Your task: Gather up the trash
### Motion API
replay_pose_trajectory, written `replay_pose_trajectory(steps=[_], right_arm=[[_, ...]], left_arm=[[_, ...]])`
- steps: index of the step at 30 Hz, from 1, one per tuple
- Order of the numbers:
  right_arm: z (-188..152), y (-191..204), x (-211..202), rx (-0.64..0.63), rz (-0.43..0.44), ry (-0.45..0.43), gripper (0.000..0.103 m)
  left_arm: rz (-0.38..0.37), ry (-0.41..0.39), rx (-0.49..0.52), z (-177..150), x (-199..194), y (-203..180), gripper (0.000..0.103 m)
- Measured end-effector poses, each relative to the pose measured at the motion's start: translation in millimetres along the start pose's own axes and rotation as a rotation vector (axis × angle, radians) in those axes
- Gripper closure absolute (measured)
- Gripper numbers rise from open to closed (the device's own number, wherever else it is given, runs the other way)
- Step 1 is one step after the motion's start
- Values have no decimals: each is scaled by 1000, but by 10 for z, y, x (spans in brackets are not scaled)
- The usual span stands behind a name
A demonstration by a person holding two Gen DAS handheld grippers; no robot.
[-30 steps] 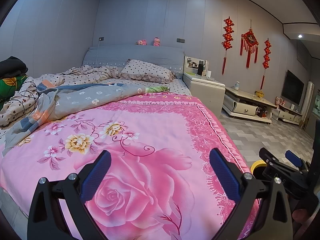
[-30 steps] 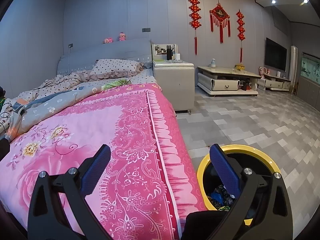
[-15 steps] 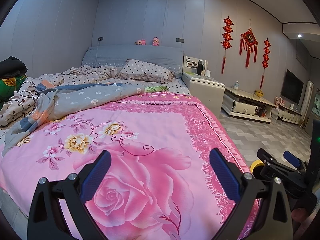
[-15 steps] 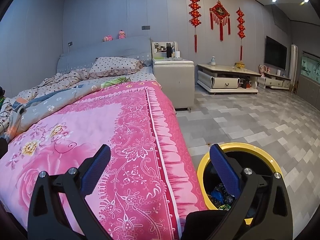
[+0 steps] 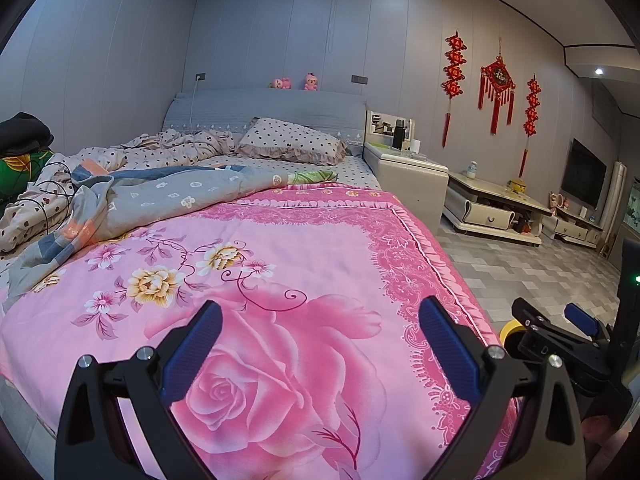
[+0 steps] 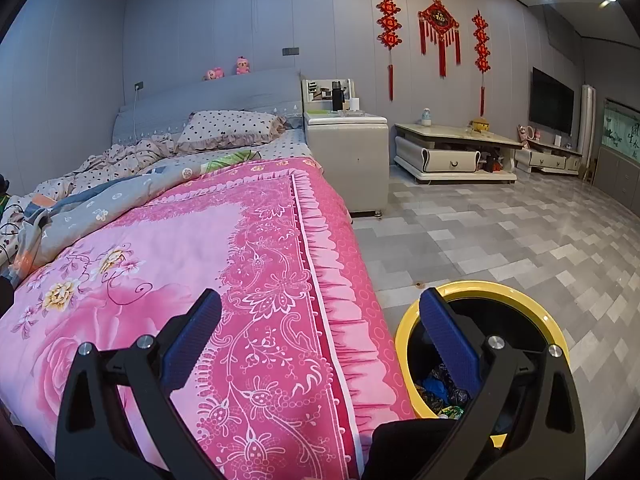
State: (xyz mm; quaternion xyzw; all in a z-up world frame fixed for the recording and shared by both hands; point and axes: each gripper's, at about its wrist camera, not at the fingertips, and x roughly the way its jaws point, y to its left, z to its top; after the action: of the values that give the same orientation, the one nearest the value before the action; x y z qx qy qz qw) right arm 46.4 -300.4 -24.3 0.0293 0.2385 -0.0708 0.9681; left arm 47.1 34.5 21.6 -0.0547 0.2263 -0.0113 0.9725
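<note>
Over the pink bedspread the left gripper hangs wide open, holding nothing. Right gripper, also spread and empty, straddles the bed's edge, its right finger over the yellow-rimmed bin with trash inside; open floor beyond.

Bin stands on the floor right of the bed

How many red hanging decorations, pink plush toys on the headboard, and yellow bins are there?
Red hanging decorations: 3
Pink plush toys: 2
Yellow bin: 1
Total: 6
</note>
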Motion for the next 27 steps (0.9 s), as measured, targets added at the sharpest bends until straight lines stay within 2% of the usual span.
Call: replay_pose_trajectory(steps=[27], right_arm=[[-27,-37,30,5,0,13,8]], left_arm=[[-2,2,2,-8,5,-21,8]])
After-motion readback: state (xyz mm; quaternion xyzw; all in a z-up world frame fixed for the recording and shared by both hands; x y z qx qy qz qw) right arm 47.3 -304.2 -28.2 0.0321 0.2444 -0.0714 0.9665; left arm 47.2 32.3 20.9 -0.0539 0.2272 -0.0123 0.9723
